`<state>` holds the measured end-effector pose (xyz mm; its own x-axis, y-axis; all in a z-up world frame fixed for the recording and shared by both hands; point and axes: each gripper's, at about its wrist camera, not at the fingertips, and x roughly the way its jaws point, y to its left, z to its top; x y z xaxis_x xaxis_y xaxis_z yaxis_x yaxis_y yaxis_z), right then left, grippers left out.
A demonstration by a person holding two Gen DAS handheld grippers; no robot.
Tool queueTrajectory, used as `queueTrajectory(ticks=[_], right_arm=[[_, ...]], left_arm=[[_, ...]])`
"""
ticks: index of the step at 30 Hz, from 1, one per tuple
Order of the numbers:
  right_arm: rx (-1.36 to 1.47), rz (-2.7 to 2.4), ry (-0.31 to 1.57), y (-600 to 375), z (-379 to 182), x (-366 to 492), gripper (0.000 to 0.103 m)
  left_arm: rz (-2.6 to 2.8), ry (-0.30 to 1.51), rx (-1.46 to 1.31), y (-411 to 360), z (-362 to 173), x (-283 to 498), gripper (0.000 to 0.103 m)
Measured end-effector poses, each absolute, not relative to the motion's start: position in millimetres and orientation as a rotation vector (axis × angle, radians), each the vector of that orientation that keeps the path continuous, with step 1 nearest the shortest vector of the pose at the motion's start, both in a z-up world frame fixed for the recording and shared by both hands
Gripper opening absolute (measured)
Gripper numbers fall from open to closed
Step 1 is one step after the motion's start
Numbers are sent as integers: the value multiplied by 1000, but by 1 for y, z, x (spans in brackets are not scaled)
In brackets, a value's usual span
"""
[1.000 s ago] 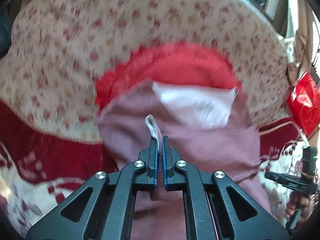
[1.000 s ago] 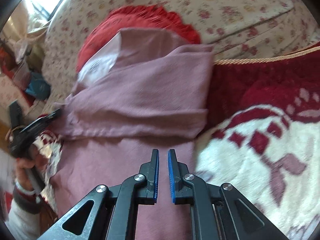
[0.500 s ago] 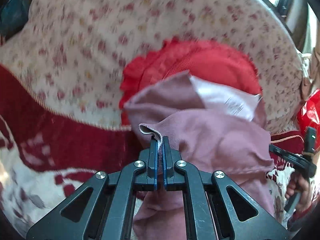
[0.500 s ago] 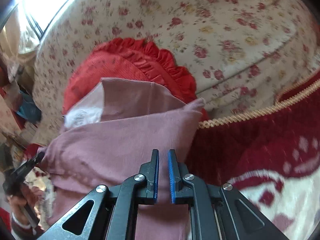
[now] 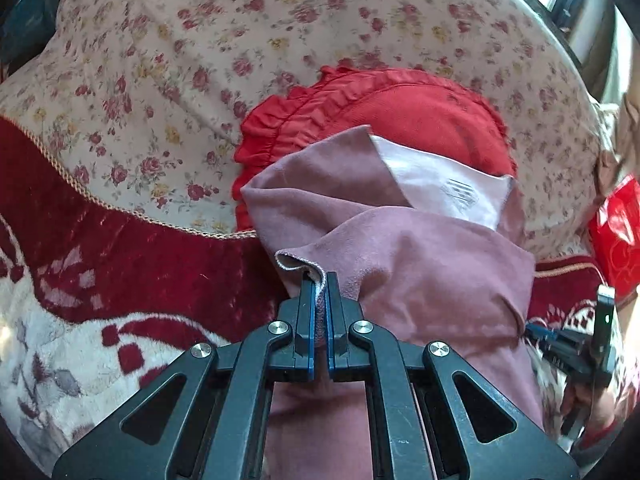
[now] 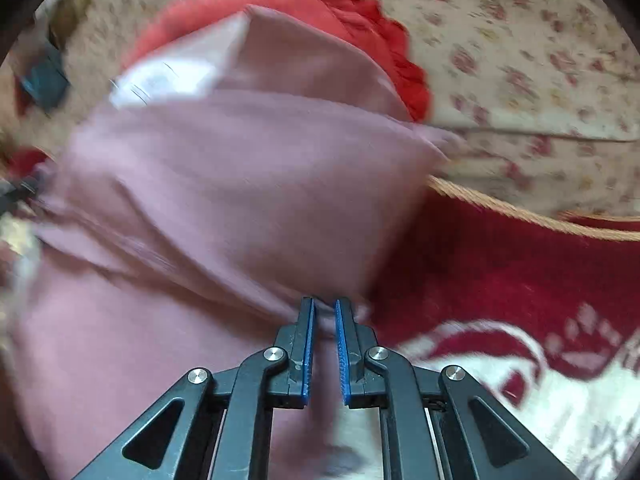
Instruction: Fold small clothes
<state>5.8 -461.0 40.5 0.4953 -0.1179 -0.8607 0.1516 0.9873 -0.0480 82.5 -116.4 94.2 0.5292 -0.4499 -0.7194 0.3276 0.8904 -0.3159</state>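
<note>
One mauve garment, two tongs, left tongs pinching hem, right tongs parted.

Two black grippers, left gripper and right gripper: blue-lined fingers, silver screws, triangular cut-outs.

Bright daylight enters from the upper corner; the right wrist view is motion-blurred (fisheye bends edges).
</note>
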Motion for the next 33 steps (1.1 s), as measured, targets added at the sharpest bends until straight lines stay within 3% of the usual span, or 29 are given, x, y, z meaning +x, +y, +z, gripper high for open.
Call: queueTrajectory(ticks=[4, 6, 8, 11, 13, 14, 19, 24, 28, 33], right_arm=[[212, -71, 935, -469, 66, -17, 11], [215, -37, 900, -459, 71, -22, 29], [125, -27, 874, -441, 71, -21, 38], [-29, -58, 909, -428, 56, -5, 38], [-18, -25, 953, -434, 44, 2, 22], [8, -26, 942, -439, 46, 3, 3], [37, -54, 862, -458, 73, -17, 3], [47, -16, 948, -457, 53, -8, 3], [-21, -3, 930, -445, 69, -19, 4], [138, 35, 820, -448, 93, -11, 4]], left_arm=[[-468, 892, -116, -117, 99, 79, 3], [-465, 910, -139, -115, 95, 83, 3], [-460, 925, -162, -113, 92, 87, 3], [-452, 935, -191, -111, 91, 92, 3], [-450, 942, -209, -109, 93, 95, 3], [-453, 940, -208, -108, 96, 95, 3], [-467, 941, -193, -110, 94, 91, 3], [-424, 976, -202, -111, 71, 93, 3], [-409, 945, -176, -106, 86, 87, 3], [-416, 872, -128, -117, 100, 75, 8]])
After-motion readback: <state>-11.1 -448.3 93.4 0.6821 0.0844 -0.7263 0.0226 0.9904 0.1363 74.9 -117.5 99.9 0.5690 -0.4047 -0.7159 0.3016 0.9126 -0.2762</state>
